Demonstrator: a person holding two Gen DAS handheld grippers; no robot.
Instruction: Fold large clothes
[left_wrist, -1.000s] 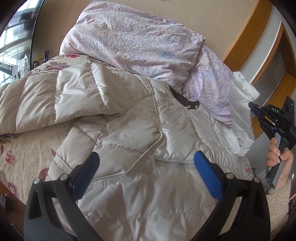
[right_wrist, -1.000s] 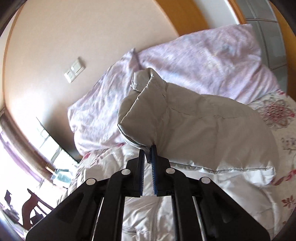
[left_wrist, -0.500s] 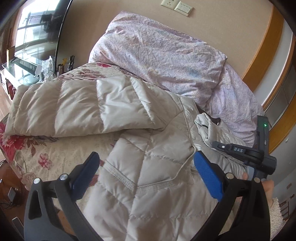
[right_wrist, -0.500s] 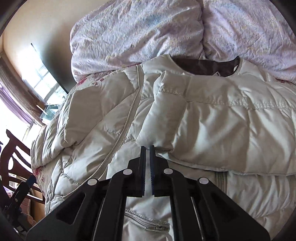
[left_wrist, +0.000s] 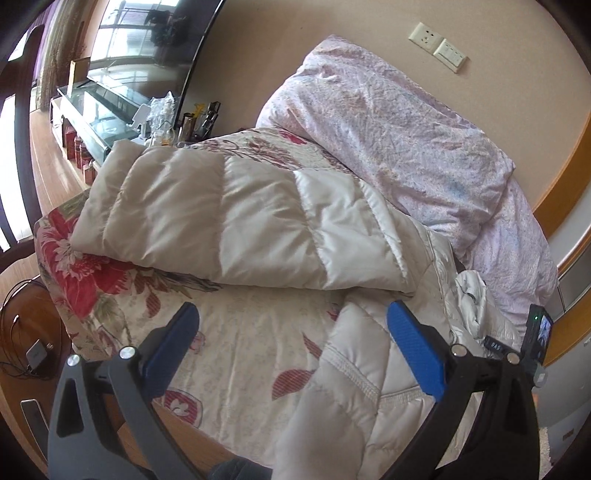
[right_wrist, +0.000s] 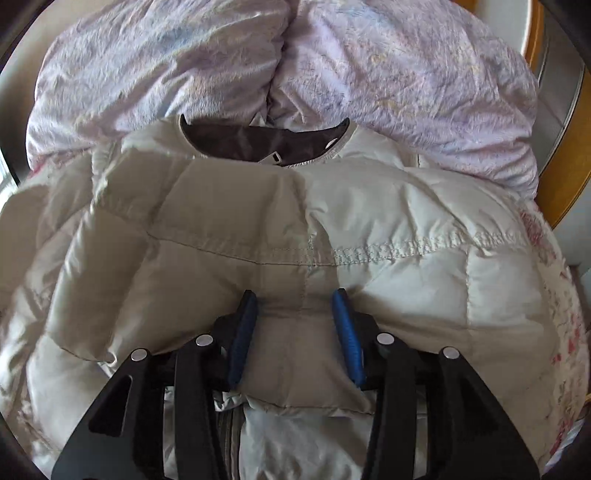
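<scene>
A: The puffer jacket (left_wrist: 236, 218) lies spread on your bed; in the left wrist view one sleeve stretches out flat toward the bed's far corner, over the floral bedspread (left_wrist: 236, 354). Your left gripper (left_wrist: 291, 347) hangs above the jacket's hem edge, angled downward, its blue pads (left_wrist: 415, 354) wide apart with nothing between them.

B: What's around it there?

A: A lilac duvet (left_wrist: 399, 125) is heaped against the wall behind the jacket, touching its shoulder. Beyond the bed's corner stands a glass-topped cabinet (left_wrist: 99, 99) with bottles and clutter. At the right edge you can see part of your right gripper (left_wrist: 535, 339), low over the jacket.

B: And the right wrist view?

A: The jacket (right_wrist: 295, 229) fills it, its brown-lined collar (right_wrist: 258, 140) pointing toward the duvet (right_wrist: 369, 62). A sleeve is folded across the chest, and your right gripper (right_wrist: 295, 306) points steeply down onto its cuff end. Its jaws have just been opening: the pads (right_wrist: 347, 332) stand partly apart on either side of the cuff, which bulges between them, no longer pinched flat. Whether they still press on it, I cannot tell.

B: Anything blocking?

A: The duvet crowds the collar; the bedspread (right_wrist: 554, 295) shows at the right.
</scene>
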